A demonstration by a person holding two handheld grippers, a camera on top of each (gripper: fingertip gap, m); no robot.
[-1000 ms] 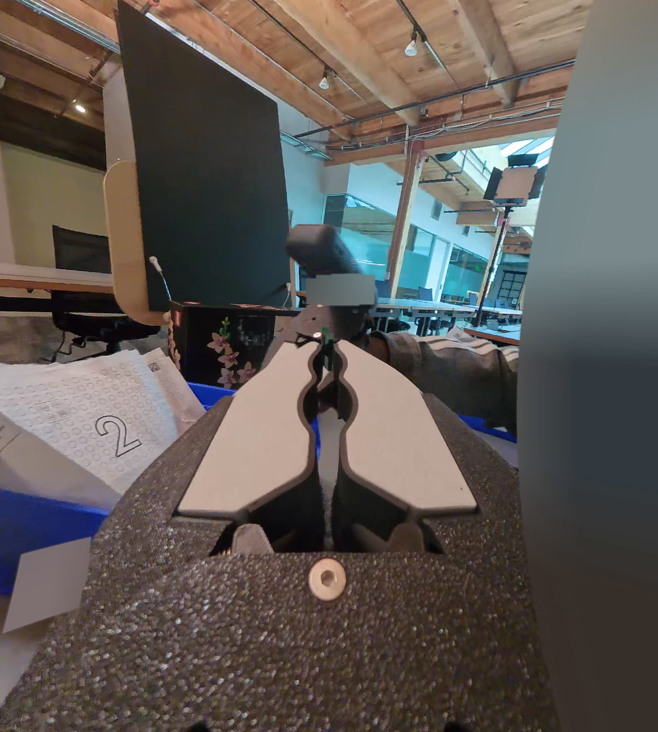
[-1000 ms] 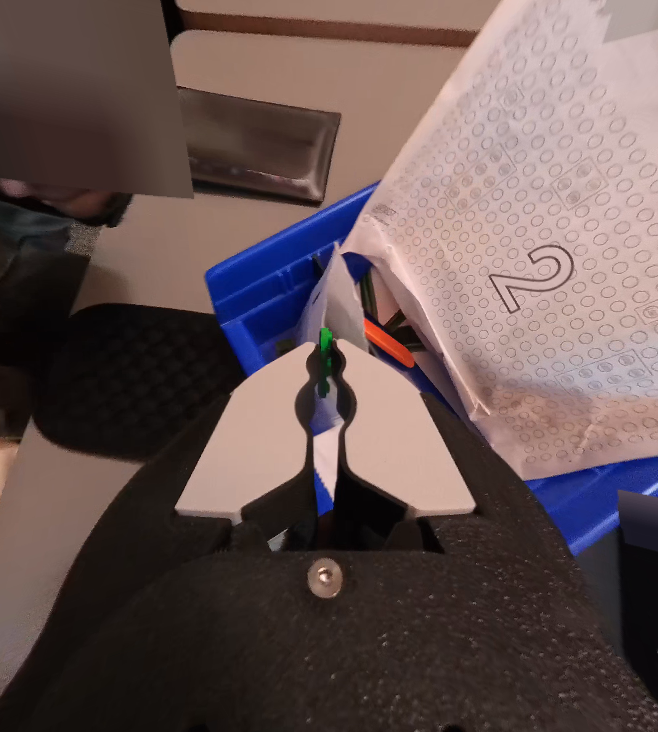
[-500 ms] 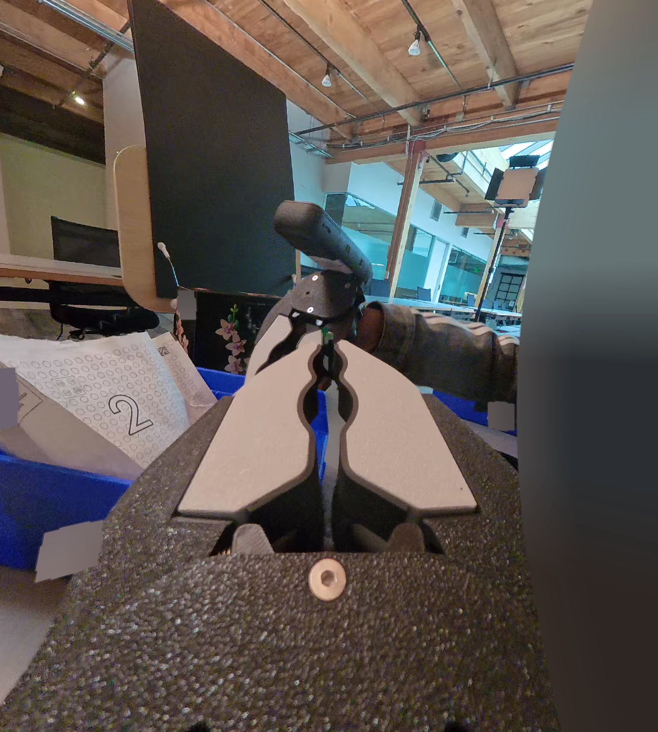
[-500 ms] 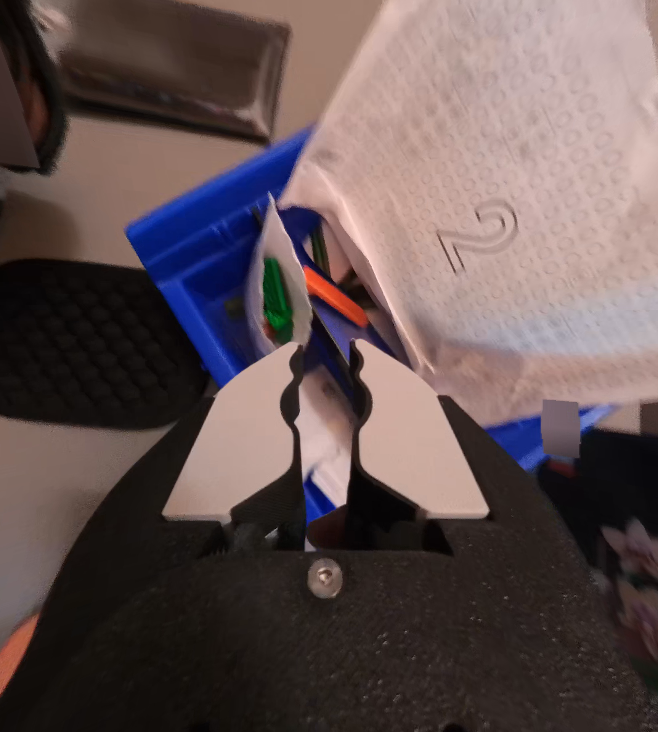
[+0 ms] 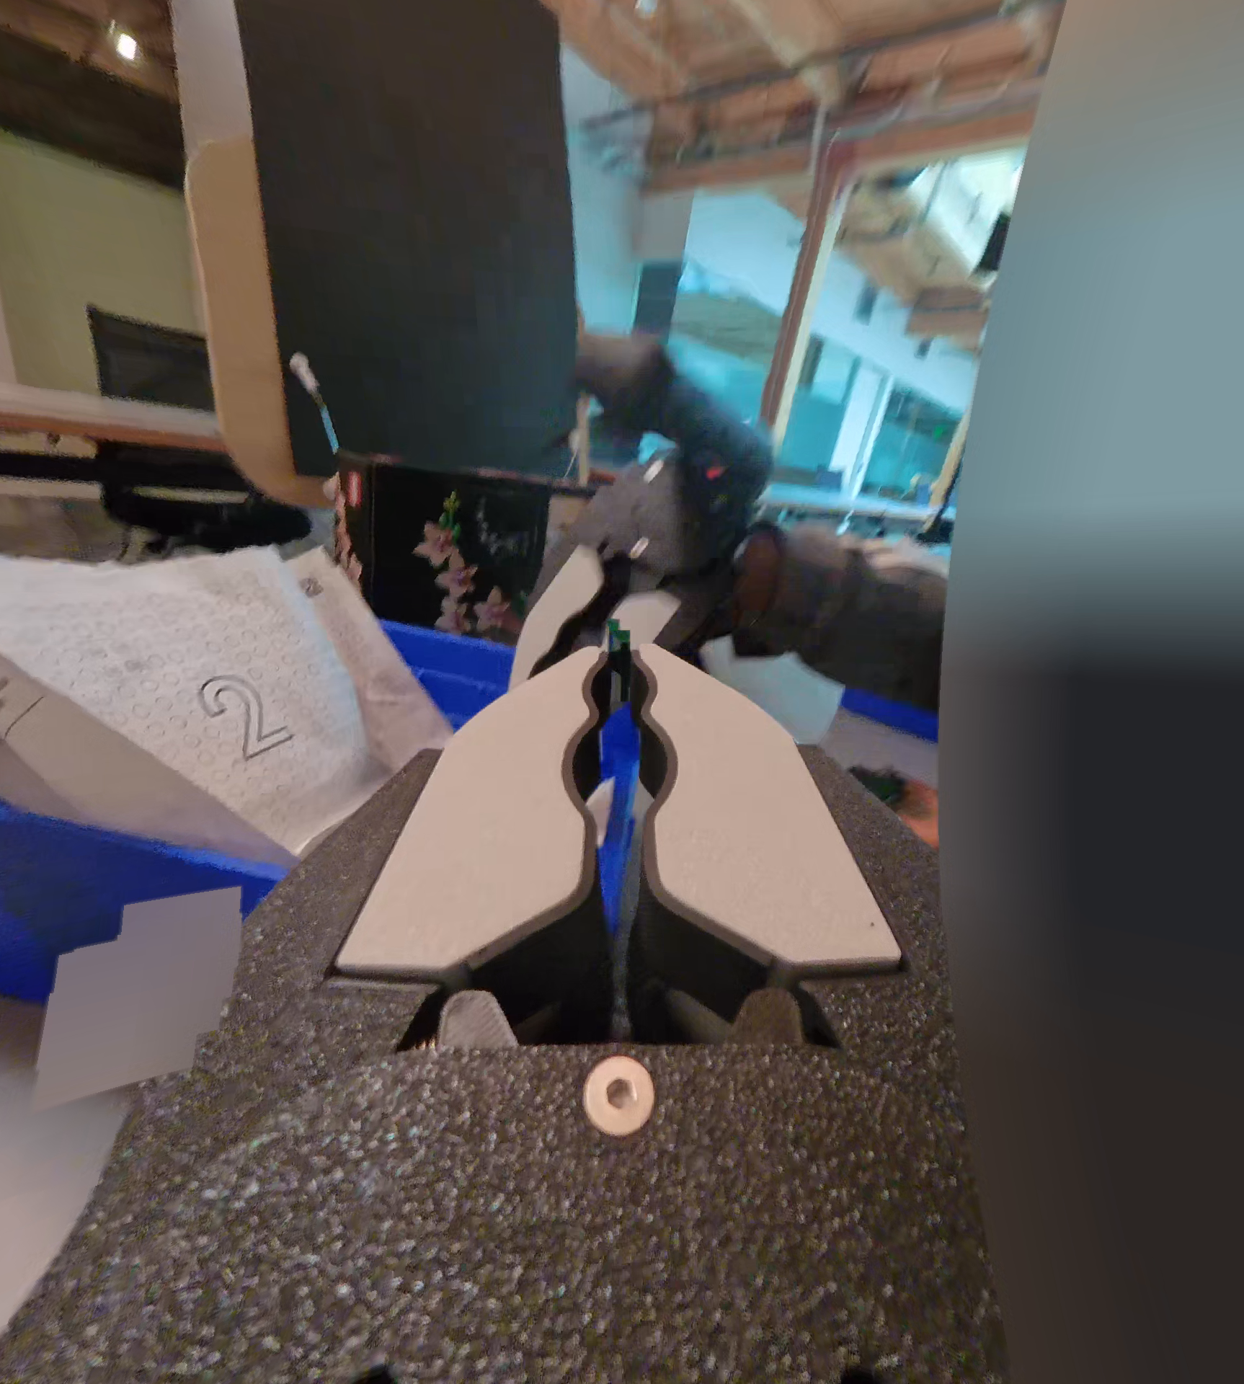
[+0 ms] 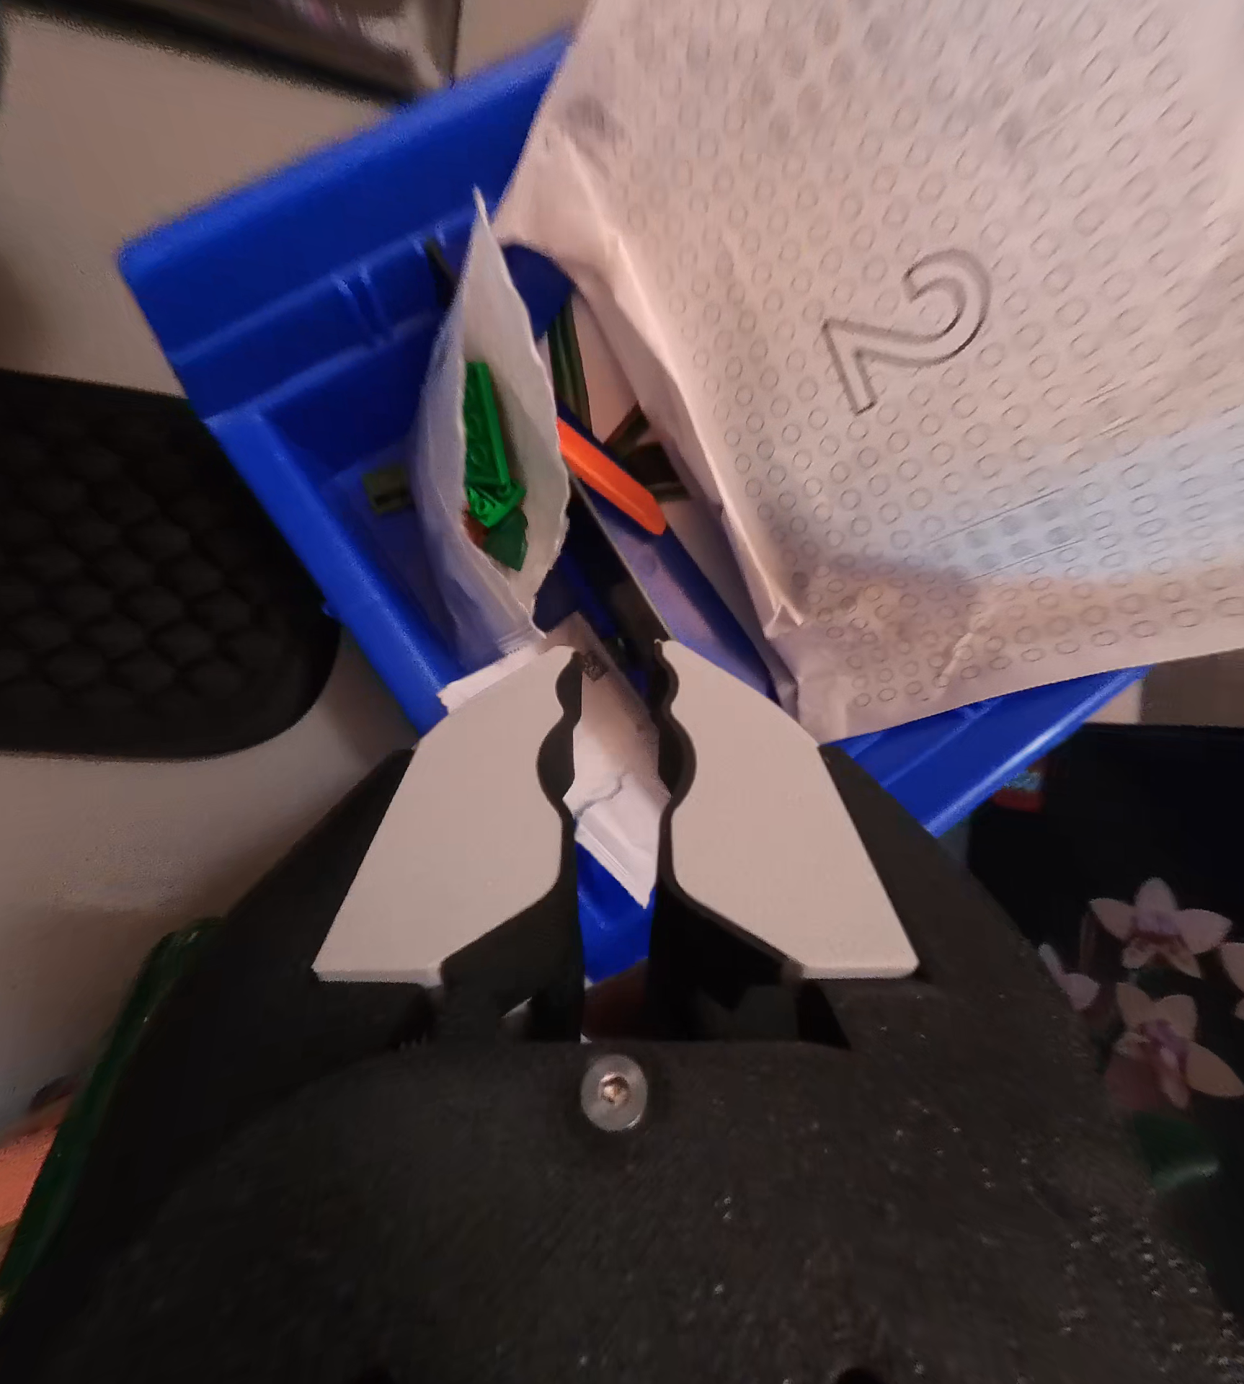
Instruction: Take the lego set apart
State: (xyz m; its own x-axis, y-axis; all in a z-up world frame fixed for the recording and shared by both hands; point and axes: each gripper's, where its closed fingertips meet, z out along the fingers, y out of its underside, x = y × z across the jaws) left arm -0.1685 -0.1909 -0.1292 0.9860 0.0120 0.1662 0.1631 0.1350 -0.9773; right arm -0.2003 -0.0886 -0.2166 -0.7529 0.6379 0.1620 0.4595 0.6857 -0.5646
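My left gripper [image 5: 617, 659] is shut on a thin green lego piece [image 5: 617, 642] that sticks up between its tips, held above the blue bin [image 5: 42, 899]. My right gripper [image 6: 615, 663] is open and empty over the blue bin [image 6: 267, 337]. Just ahead of it, a small torn white bag [image 6: 454, 584] in the bin holds green lego pieces [image 6: 488, 464], with an orange piece [image 6: 608, 487] beside it. The right gripper [image 5: 589, 621] also shows in the left wrist view, just beyond the left tips, blurred by motion.
A large white paper bag [image 6: 903, 374] leans over the bin's far side and also shows in the left wrist view [image 5: 155, 674]. A black box with orchid pictures [image 6: 1166, 973] stands beside the bin. A black mat [image 6: 80, 562] lies on the table to the left. Tip to tip, the grippers are about 15 cm apart.
My right gripper opened and let go of its green piece over the bin, then moved nearer to the bin. My left gripper stayed shut on its green piece.
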